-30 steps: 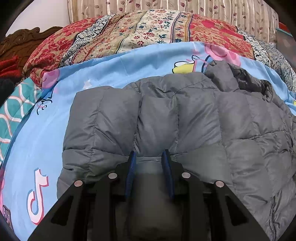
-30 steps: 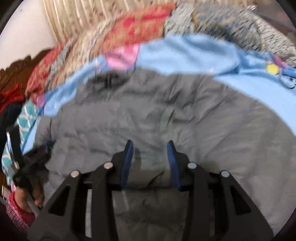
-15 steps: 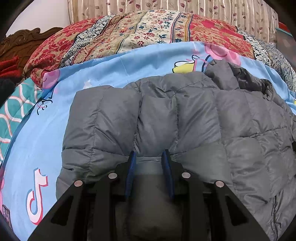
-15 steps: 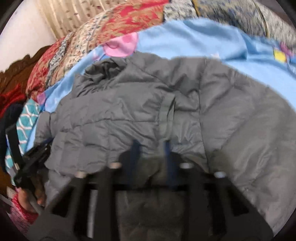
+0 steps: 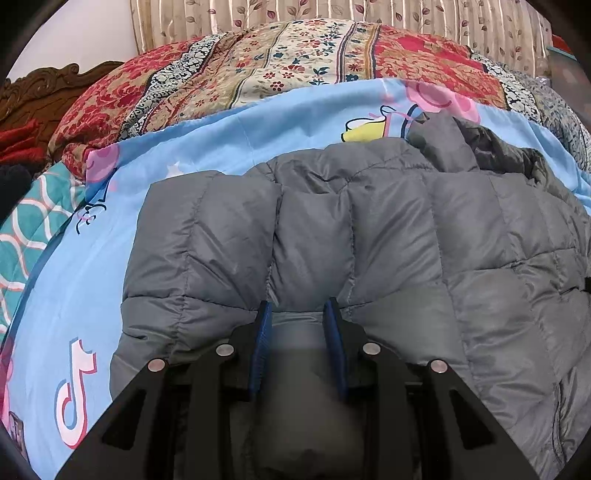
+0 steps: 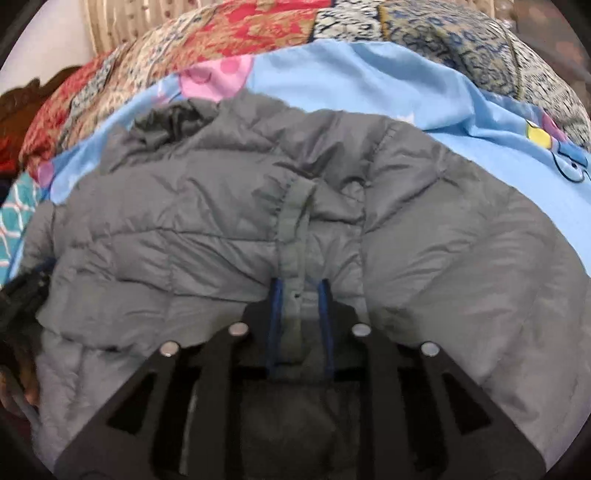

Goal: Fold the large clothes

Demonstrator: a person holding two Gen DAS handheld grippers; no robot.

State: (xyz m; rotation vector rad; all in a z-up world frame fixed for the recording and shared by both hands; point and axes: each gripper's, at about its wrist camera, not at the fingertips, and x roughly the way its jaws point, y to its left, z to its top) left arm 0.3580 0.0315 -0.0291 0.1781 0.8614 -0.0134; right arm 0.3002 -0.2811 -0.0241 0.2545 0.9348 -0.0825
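Note:
A grey quilted puffer jacket [image 5: 388, 229] lies spread on a light-blue cartoon bedsheet [image 5: 221, 147]. My left gripper [image 5: 297, 314] is shut on a puffy fold at the jacket's near edge, which bulges between the blue pads. In the right wrist view the same jacket [image 6: 221, 229] fills the middle, its collar crumpled at the far left. My right gripper [image 6: 300, 291] has the flat front strip [image 6: 295, 221] between its pads. Its jaws are opening, and the cloth still fills the gap and touches both pads. The left gripper [image 6: 26, 291] shows at that view's left edge.
A red and cream floral quilt [image 5: 295, 62] is heaped behind the sheet, in front of a leaf-print curtain [image 5: 332, 11]. A carved wooden headboard [image 5: 44, 85] and a teal patterned blanket [image 5: 22, 236] lie to the left. A hand [image 6: 22, 387] shows at the lower left.
The right gripper came down closer to the jacket, and its pads stand nearer together, around the front strip. The left gripper kept still with the same fold in it.

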